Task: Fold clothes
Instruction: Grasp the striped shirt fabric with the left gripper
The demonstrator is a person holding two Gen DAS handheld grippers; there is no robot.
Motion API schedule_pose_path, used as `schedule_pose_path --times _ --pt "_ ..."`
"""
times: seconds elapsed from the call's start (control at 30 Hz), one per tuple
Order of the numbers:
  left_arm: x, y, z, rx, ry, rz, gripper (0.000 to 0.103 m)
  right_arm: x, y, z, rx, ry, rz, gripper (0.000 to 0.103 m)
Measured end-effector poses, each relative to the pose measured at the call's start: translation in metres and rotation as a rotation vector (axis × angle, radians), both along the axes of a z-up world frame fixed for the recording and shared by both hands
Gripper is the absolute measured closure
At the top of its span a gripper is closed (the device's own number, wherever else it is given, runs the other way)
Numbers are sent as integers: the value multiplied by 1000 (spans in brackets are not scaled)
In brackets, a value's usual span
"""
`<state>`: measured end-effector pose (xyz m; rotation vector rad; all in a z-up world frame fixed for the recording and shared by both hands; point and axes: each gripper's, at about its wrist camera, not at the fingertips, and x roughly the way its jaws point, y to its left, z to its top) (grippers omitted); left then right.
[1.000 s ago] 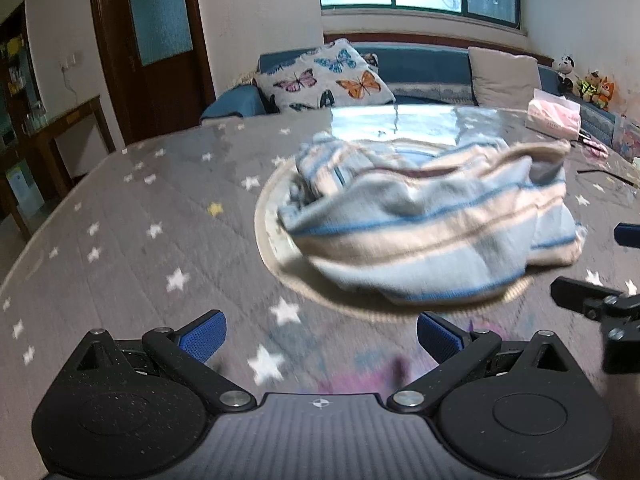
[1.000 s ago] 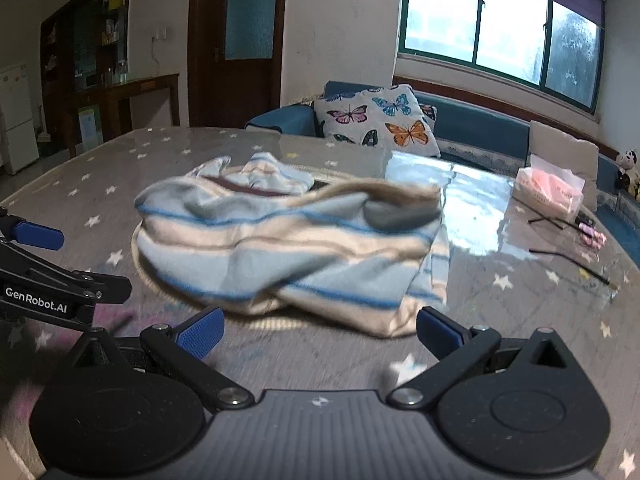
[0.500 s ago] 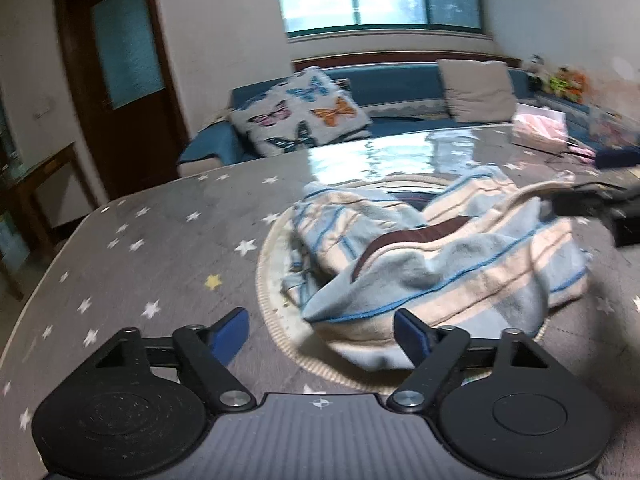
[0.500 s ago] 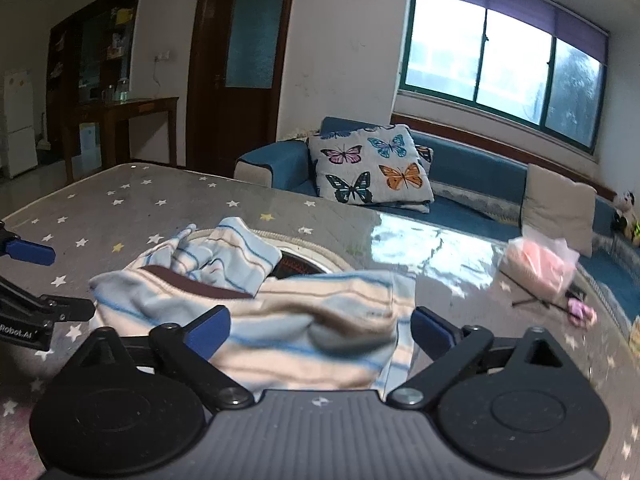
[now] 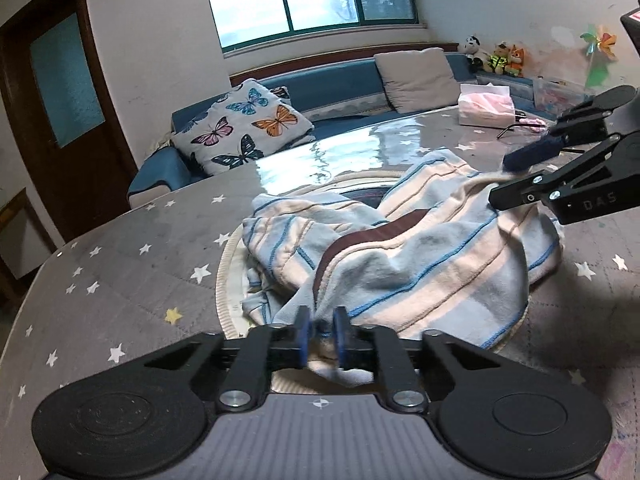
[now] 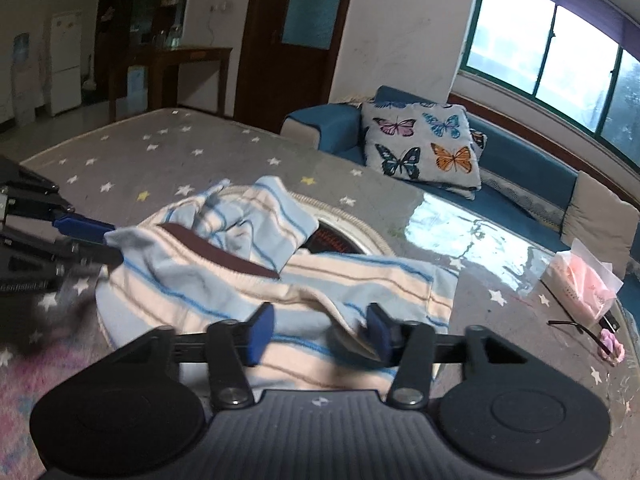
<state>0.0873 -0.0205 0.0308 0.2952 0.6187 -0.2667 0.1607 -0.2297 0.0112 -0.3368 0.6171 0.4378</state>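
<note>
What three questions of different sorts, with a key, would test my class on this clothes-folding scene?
1. True or false: the sweater lies flat and neatly folded.
2. What is printed on the cushion? A stars, B butterflies, C stripes.
3. What lies between the jaws of both the left gripper and the right gripper?

Key: 1 false, it is crumpled. 2 B. 3 the sweater; both sets of jaws are closing, with its cloth between them.
</note>
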Motion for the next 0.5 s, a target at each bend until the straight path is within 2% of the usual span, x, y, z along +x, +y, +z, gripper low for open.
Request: schedule_pose_path --times 0.13,0.3,0.5 --pt "-12 0 6 -7 -34 -12 97 -6 -3 0 8 7 -4 95" --pt "-35 5 18 -34 -68 -21 98 -30 -12 10 47 -15 8 101" --pt "-61 7 25 -50 -74 -59 98 -62 -15 25 35 -55 53 101"
